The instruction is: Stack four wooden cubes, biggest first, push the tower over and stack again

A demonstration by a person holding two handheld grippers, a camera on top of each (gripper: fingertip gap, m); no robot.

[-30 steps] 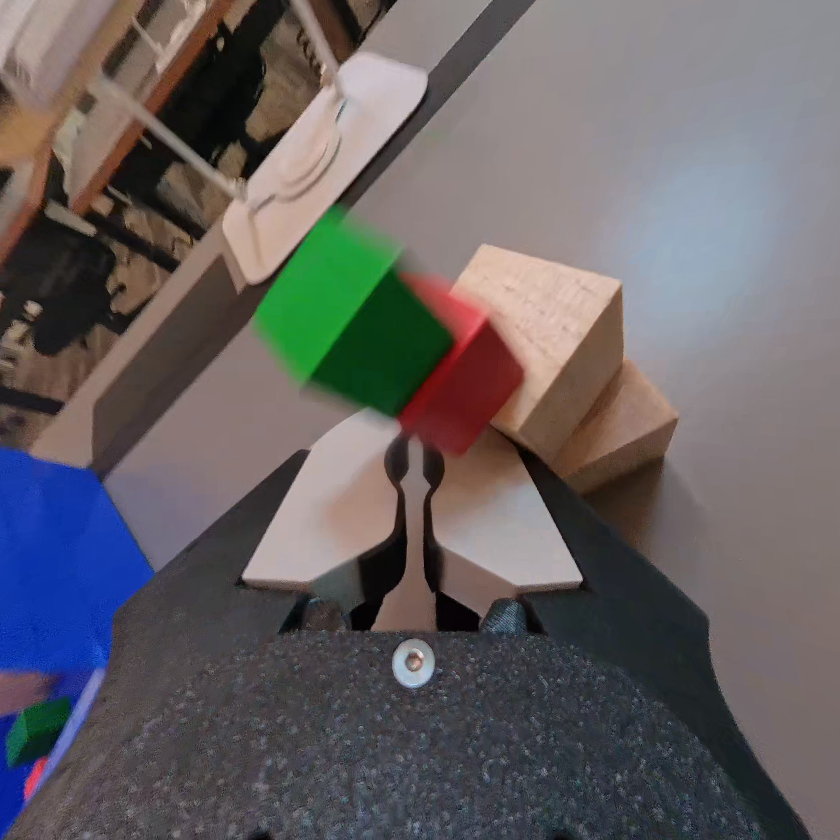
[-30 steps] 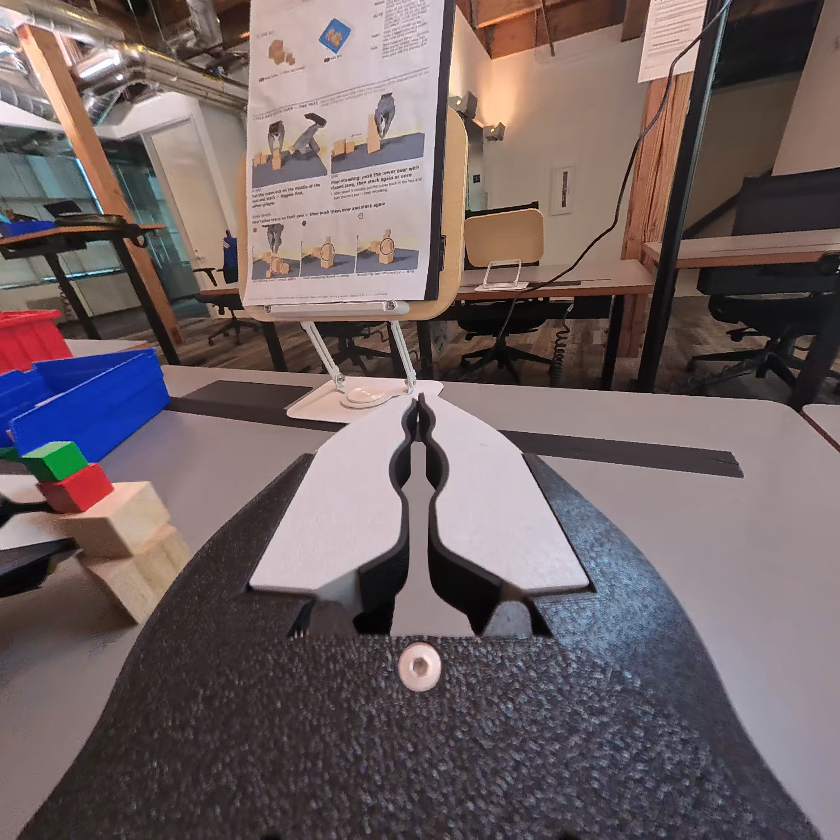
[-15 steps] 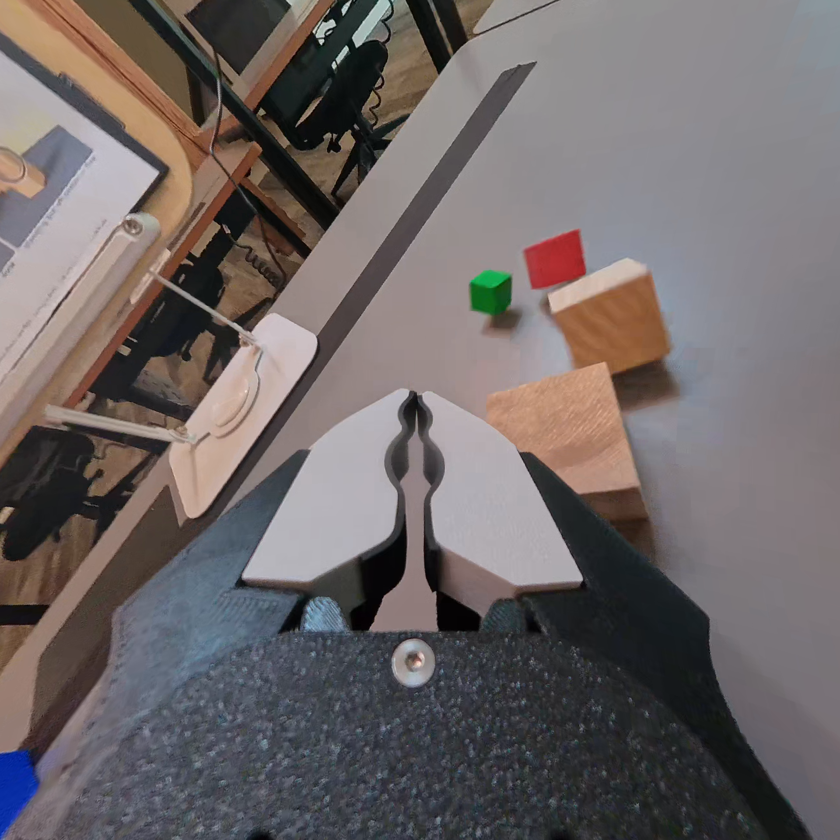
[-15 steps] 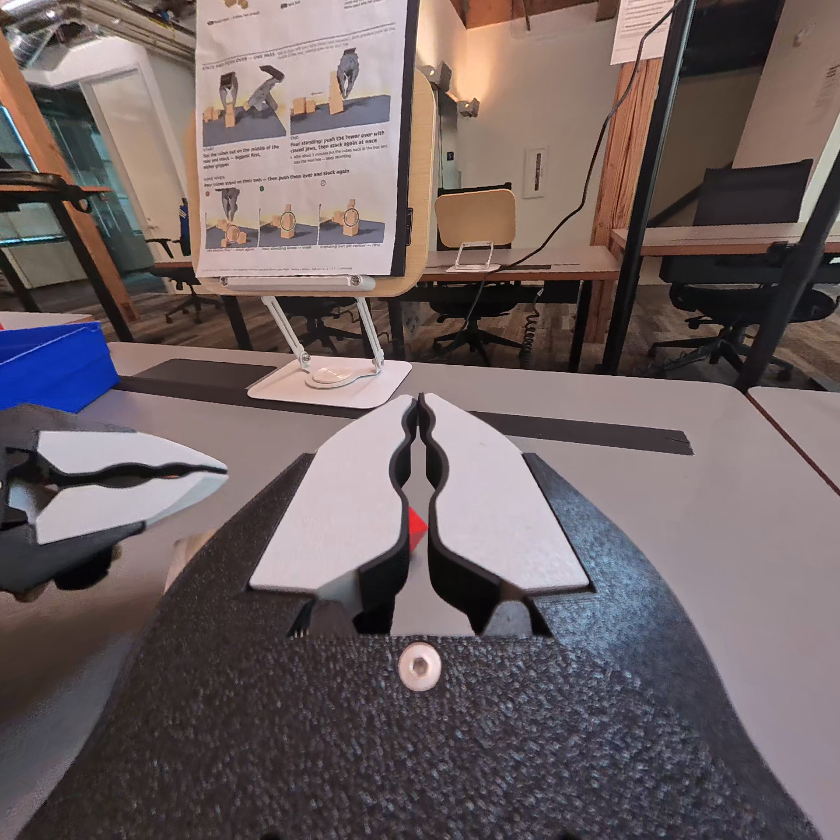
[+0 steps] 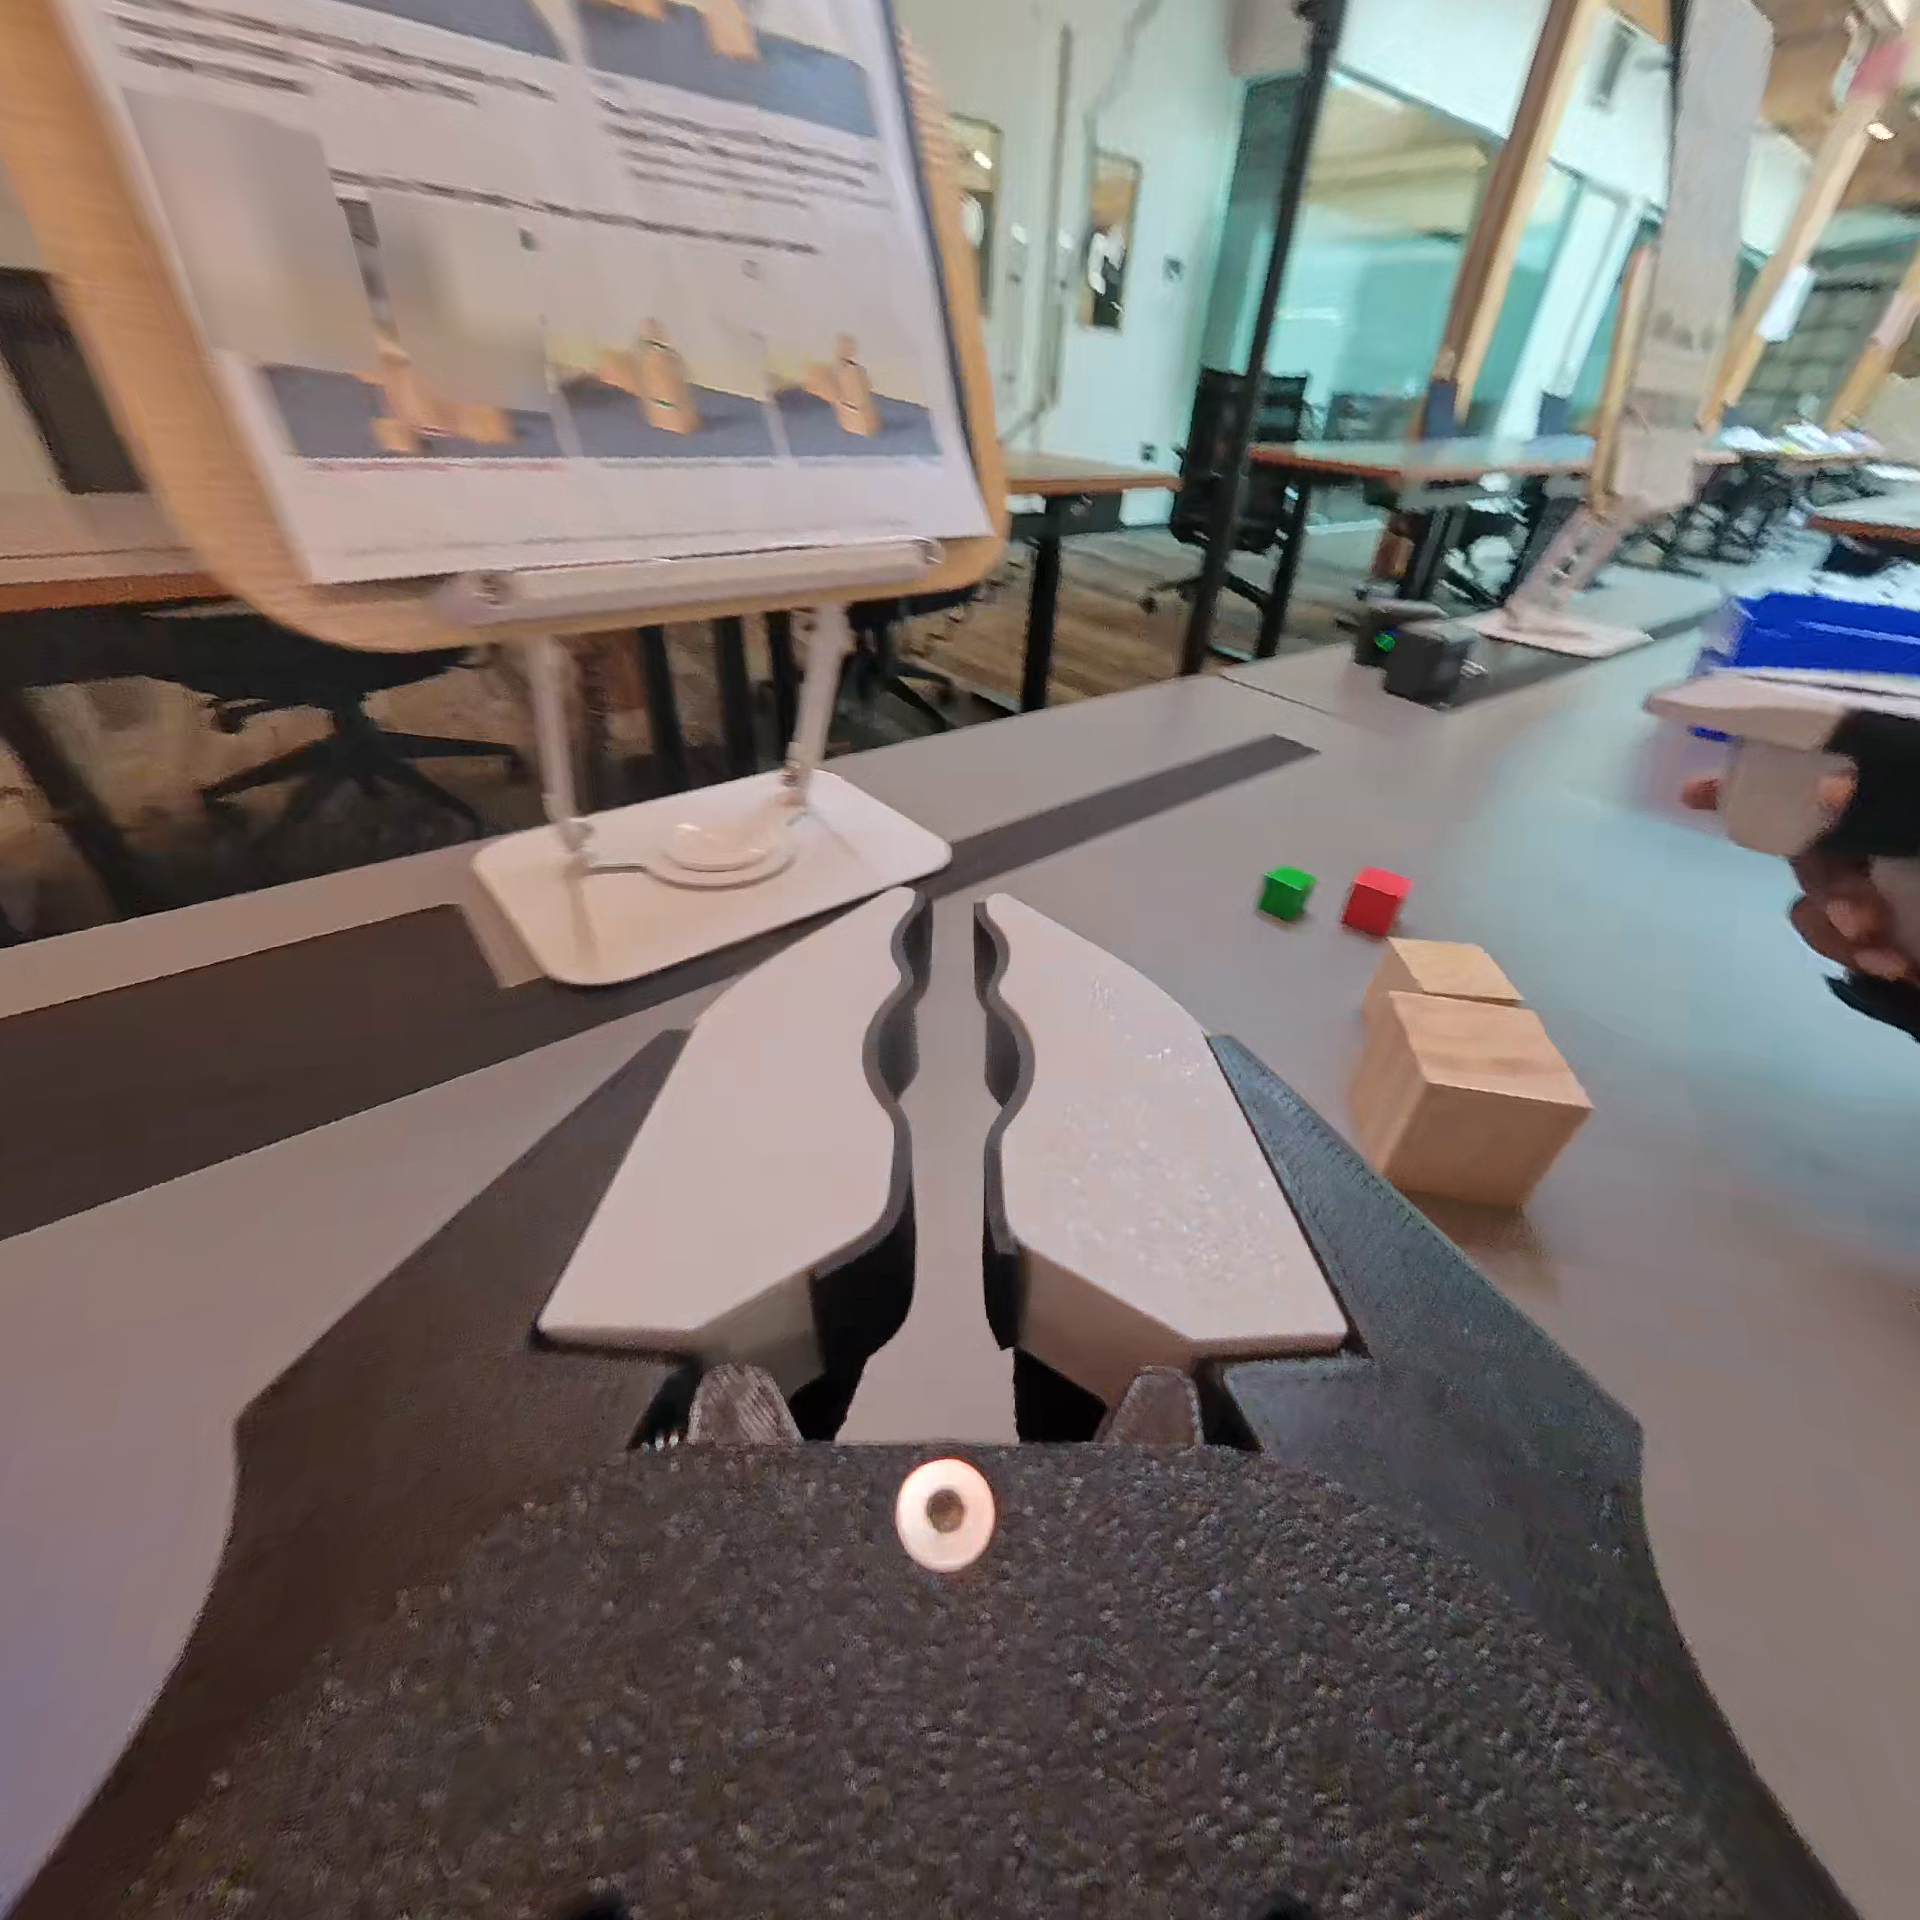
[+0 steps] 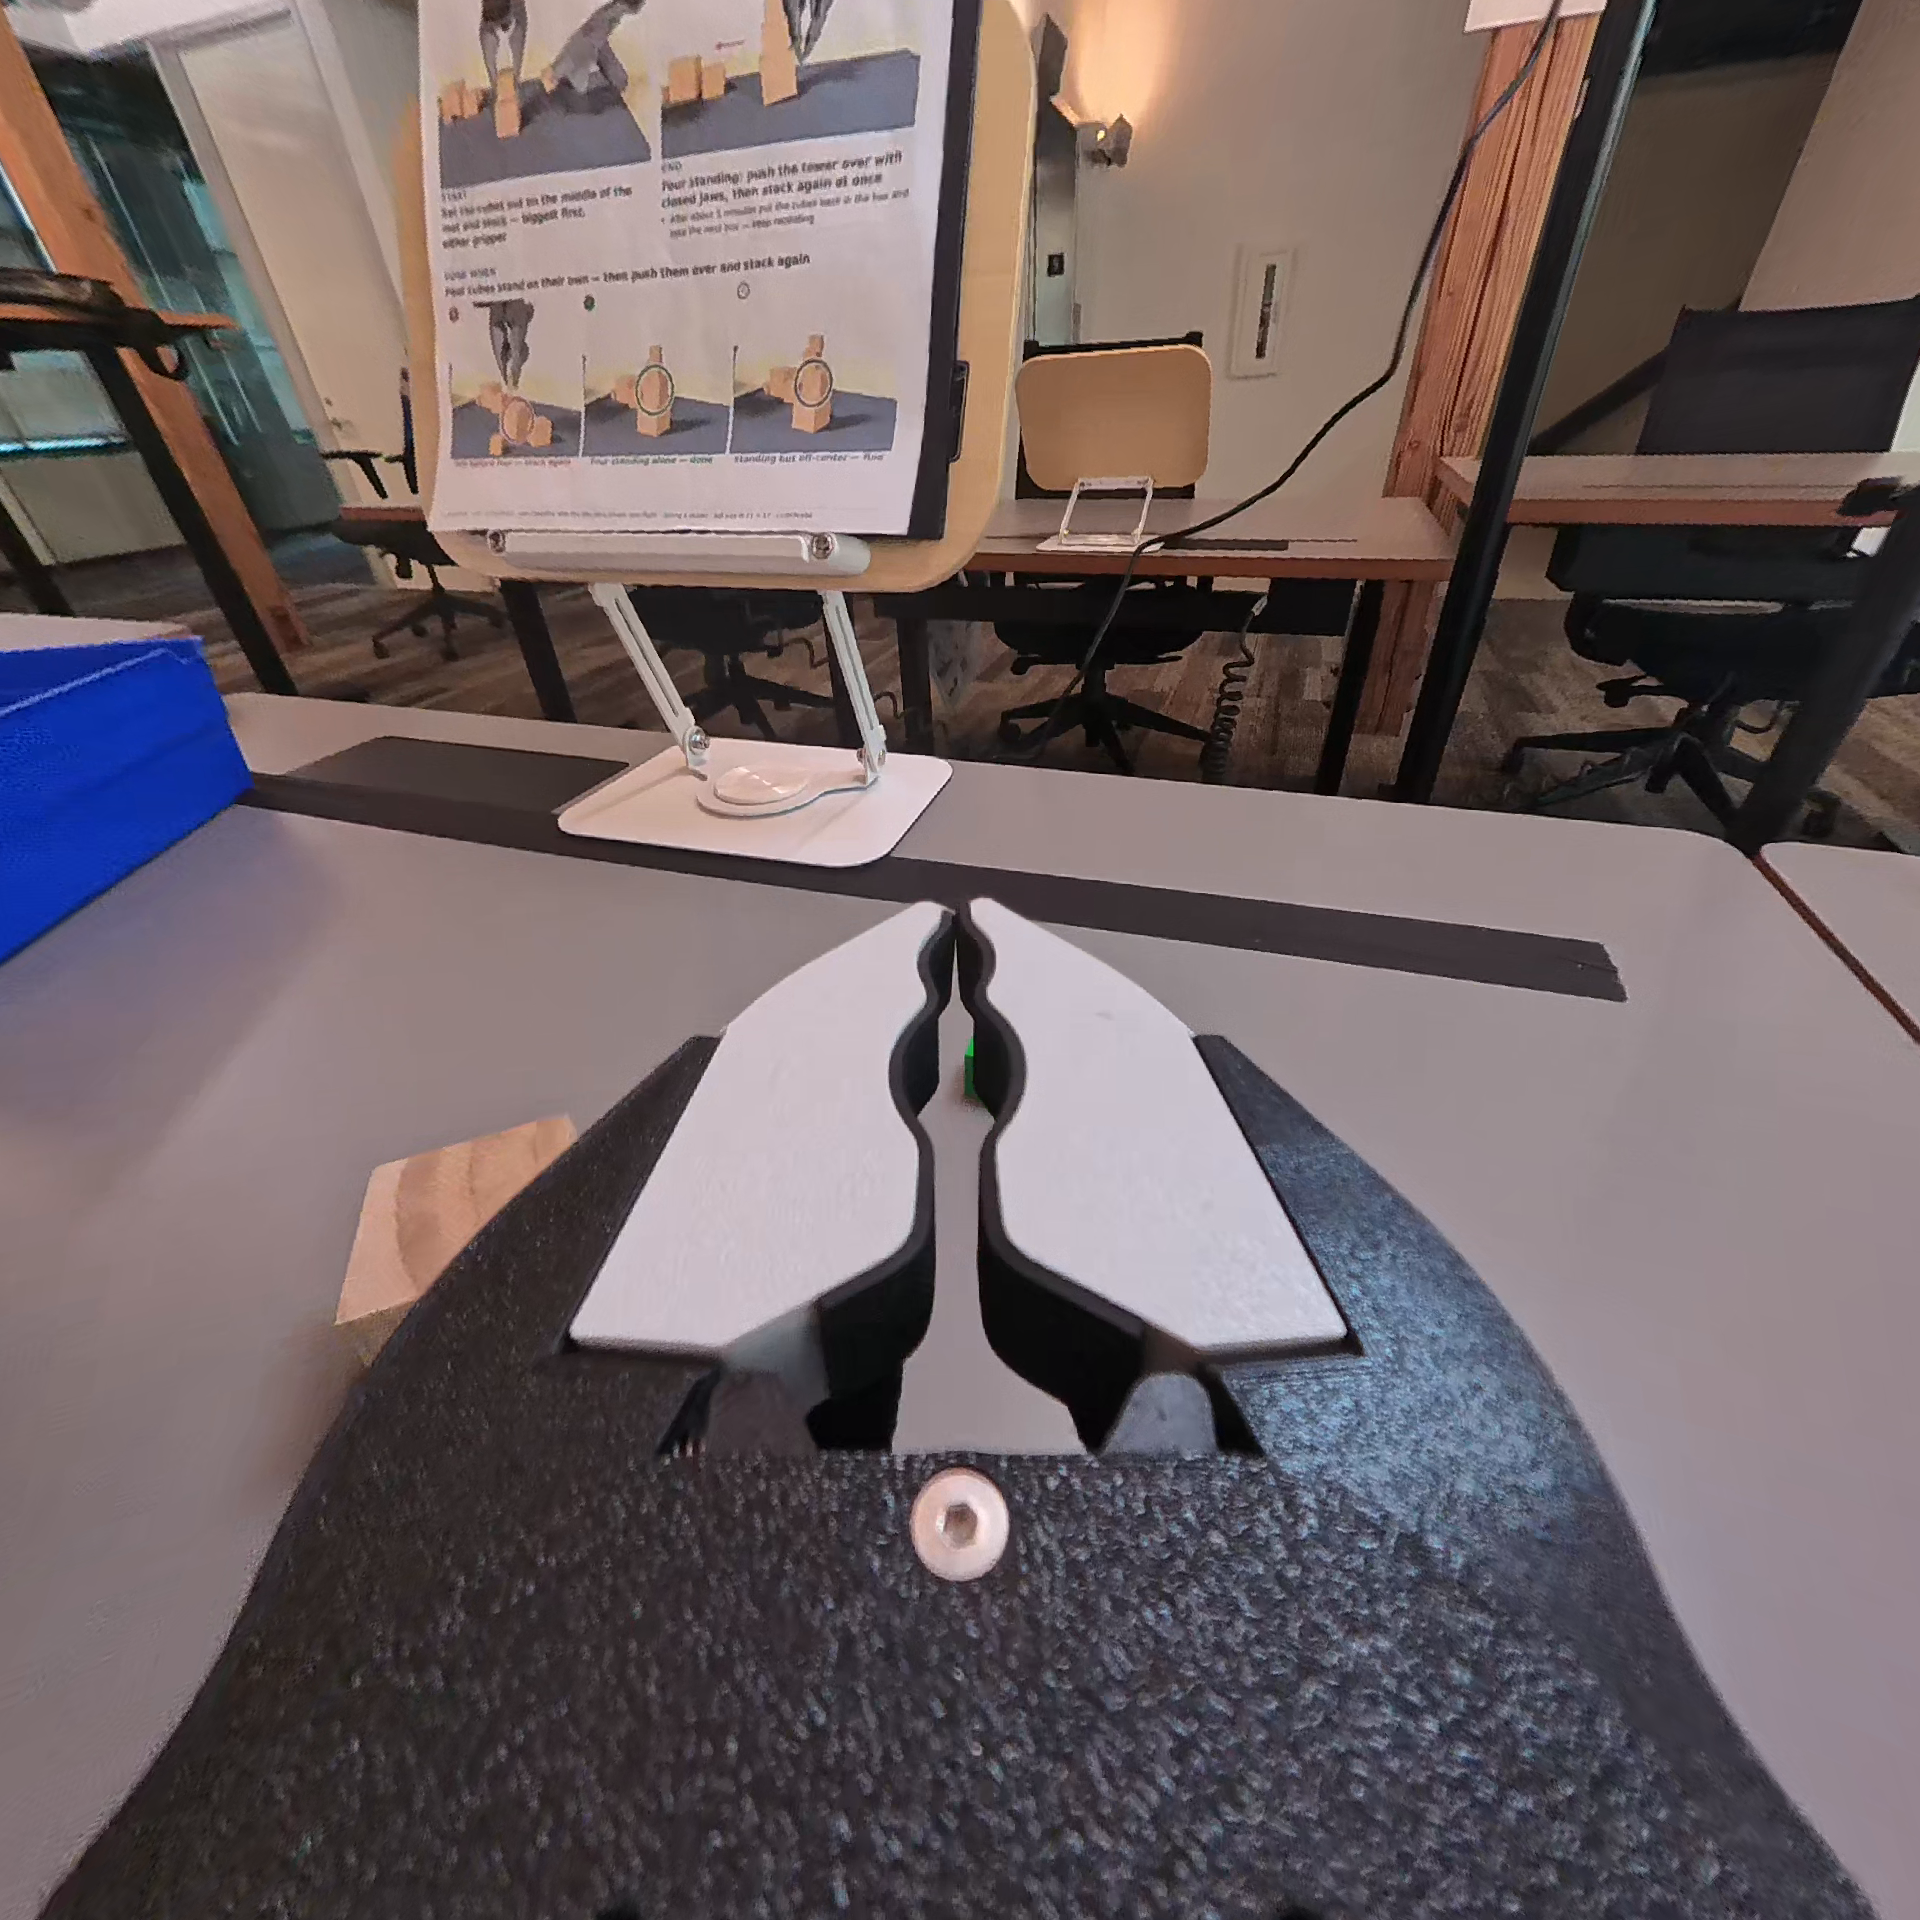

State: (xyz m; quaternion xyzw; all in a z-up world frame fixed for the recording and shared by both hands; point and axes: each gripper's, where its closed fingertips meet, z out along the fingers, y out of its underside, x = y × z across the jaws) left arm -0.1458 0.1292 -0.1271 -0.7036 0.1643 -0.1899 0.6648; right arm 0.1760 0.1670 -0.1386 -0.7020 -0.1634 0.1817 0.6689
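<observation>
Four blocks sit on the grey tabletop (image 5: 1558, 831) at right of frame: green cube (image 5: 1286, 892), red cube (image 5: 1375, 900), two wooden blocks (image 5: 1460, 1081) stacked in line toward the upper left. The left gripper (image 5: 945, 914) hovers with fingers slightly parted and empty; the right gripper (image 6: 961, 914) is closed on nothing.

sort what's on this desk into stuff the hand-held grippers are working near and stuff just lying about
Near the grippers:
- green cube
- red cube
- two wooden blocks, touching each other
- left hand-held gripper, slightly open, holding nothing
- right hand-held gripper, shut, holding nothing

Lying about:
- sheet stand
- blue bin
- black strip across the desk
</observation>
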